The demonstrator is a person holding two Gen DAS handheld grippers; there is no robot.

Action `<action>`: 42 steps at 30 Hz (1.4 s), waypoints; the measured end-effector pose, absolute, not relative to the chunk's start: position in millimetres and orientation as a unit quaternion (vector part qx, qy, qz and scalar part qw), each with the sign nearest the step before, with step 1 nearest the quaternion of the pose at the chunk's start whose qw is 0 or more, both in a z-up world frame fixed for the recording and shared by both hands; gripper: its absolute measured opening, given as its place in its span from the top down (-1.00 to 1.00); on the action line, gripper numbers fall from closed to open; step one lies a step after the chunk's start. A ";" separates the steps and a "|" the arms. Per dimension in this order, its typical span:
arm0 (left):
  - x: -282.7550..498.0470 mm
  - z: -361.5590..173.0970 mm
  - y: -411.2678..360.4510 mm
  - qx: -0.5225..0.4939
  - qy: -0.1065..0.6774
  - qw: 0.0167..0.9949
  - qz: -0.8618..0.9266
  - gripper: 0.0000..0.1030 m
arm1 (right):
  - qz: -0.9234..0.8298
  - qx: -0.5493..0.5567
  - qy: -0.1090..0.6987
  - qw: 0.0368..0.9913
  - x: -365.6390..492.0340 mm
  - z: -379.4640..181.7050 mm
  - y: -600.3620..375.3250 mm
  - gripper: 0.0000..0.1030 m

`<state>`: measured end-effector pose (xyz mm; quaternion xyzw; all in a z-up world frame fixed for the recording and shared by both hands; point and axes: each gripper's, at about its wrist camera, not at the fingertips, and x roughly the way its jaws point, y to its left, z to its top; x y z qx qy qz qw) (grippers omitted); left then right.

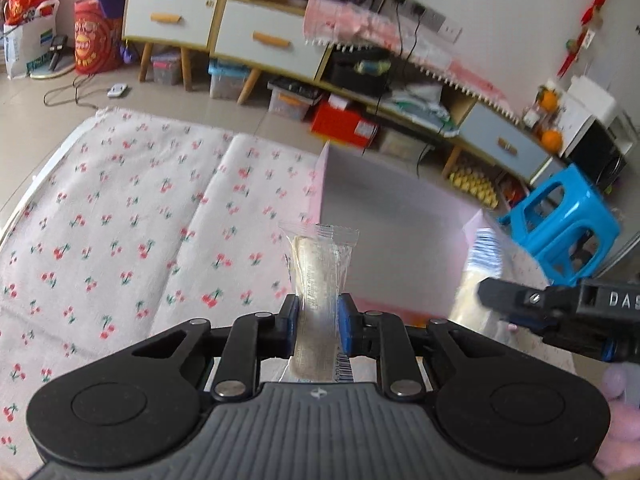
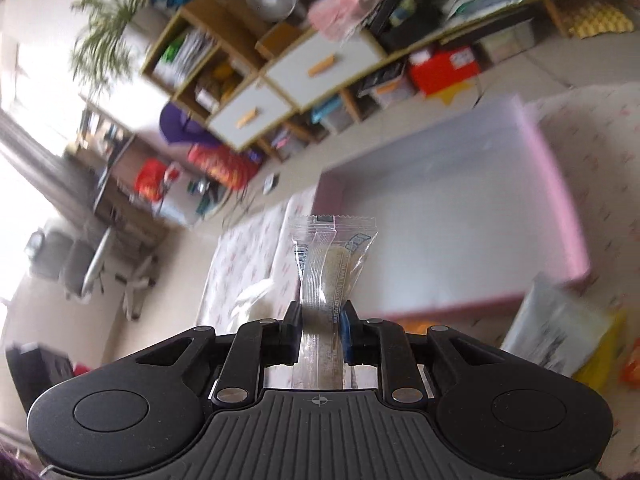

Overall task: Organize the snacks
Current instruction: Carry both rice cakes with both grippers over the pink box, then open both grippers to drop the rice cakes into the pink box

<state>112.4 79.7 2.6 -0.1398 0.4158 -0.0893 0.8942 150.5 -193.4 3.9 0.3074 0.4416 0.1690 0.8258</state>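
Each hand-held gripper (image 1: pixel 318 310) (image 2: pixel 320 312) clamps 1 snack packet (image 1: pixel 322 276) (image 2: pixel 332 264) before pink box rim (image 1: pixel 322 184).

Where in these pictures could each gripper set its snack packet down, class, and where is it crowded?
Free: the pink box's bare floor, and the cherry-print cloth left of it. Crowded: the corner beside the box with loose wrappers, and where the right gripper reaches in beside the left gripper.
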 end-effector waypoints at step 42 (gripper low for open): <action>179.7 -37.8 5.2 -0.001 0.409 0.907 -0.095 0.46 | 0.077 0.213 0.432 0.873 198.4 -57.5 -256.5 0.48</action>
